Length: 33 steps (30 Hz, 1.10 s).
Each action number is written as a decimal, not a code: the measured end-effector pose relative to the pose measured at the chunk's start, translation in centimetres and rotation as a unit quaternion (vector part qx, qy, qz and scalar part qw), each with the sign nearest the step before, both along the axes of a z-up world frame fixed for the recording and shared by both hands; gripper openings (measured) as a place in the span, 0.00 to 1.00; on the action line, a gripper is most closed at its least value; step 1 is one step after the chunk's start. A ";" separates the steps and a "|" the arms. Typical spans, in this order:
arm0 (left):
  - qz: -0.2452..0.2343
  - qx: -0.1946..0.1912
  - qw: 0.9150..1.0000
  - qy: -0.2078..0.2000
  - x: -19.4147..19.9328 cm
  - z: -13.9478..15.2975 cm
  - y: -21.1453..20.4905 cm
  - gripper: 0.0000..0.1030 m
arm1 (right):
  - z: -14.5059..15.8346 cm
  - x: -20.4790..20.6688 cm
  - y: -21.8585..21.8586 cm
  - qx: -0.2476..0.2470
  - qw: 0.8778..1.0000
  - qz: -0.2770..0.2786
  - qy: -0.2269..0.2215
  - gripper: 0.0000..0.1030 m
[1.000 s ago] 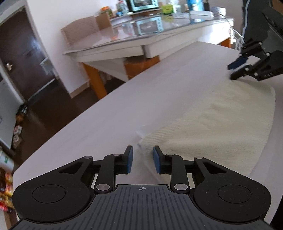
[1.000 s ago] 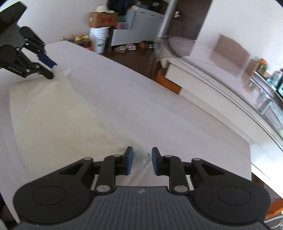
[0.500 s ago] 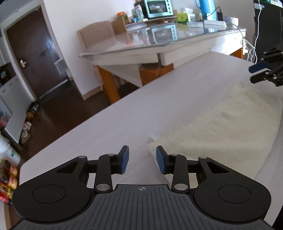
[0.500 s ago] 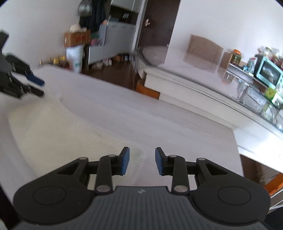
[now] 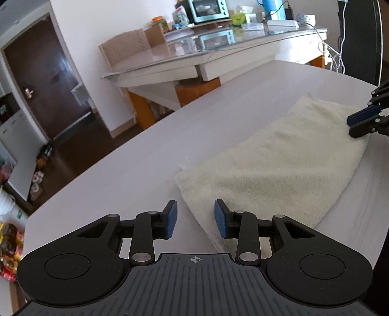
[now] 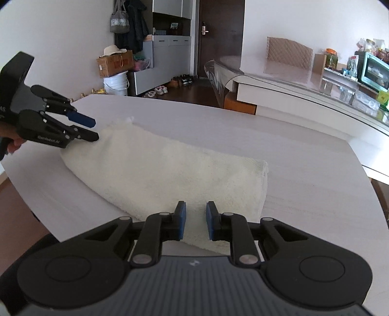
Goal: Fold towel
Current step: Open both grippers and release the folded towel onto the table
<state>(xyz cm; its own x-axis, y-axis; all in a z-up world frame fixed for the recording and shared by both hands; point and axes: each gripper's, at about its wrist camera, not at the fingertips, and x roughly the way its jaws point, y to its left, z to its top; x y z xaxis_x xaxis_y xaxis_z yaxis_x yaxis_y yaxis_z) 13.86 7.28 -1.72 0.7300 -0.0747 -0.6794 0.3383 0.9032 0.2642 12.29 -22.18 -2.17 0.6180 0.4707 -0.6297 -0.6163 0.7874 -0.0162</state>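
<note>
A cream towel (image 5: 274, 167), folded into a long strip, lies flat on the pale table (image 5: 145, 170). My left gripper (image 5: 195, 218) is open and empty, hovering over the towel's near short end, with the towel's edge between its fingers. My right gripper (image 6: 195, 222) is open and empty over the towel's (image 6: 165, 170) other short end. Each gripper shows in the other's view: the right (image 5: 359, 122) at the far end, the left (image 6: 91, 130) at the far left, both open.
A glass-topped white table (image 5: 218, 56) with a toaster oven (image 5: 204, 9) and clutter stands beyond the work table. A dark door (image 5: 46, 80), a chair (image 6: 289, 52), a cabinet with boxes and a bucket (image 6: 115, 83) line the room. The table's edges are close on both sides.
Both grippers have let go of the towel's far corners, opened wider and drawn back toward the near side. The towel now lies folded and flat.
</note>
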 end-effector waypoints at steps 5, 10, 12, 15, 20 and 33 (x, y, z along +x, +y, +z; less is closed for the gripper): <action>-0.004 -0.001 1.000 0.002 -2.0 -0.1 -1.1 0.35 | 0.0 1.8 -0.6 -0.027 0.999 0.005 -0.016 0.22; -0.027 -0.011 0.999 0.016 -4.4 0.2 -2.9 0.33 | 0.0 4.2 -0.8 -0.061 0.997 0.016 -0.035 0.27; -0.037 -0.022 0.999 0.024 -5.1 0.4 -3.6 0.33 | 0.0 5.2 -0.6 -0.076 0.996 0.019 -0.043 0.27; -0.052 -0.036 0.997 0.032 -5.9 0.4 -4.9 0.33 | -0.3 7.2 0.3 -0.094 0.994 0.028 -0.057 0.27; -0.072 -0.050 0.995 0.041 -6.1 0.4 -7.0 0.33 | -0.6 9.5 1.6 -0.110 0.990 0.039 -0.073 0.27; -0.065 -0.039 0.997 0.017 -4.7 1.9 -1.4 0.49 | 2.7 -4.5 2.0 -0.014 0.988 0.148 -0.049 0.43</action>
<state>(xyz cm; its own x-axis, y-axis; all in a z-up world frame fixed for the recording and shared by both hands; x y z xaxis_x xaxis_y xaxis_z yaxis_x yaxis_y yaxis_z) 9.18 5.92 0.17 0.6876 -0.2213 -0.6916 0.4621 0.8680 0.1816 7.78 -20.14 0.51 0.5149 0.6227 -0.5892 -0.8135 0.5717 -0.1068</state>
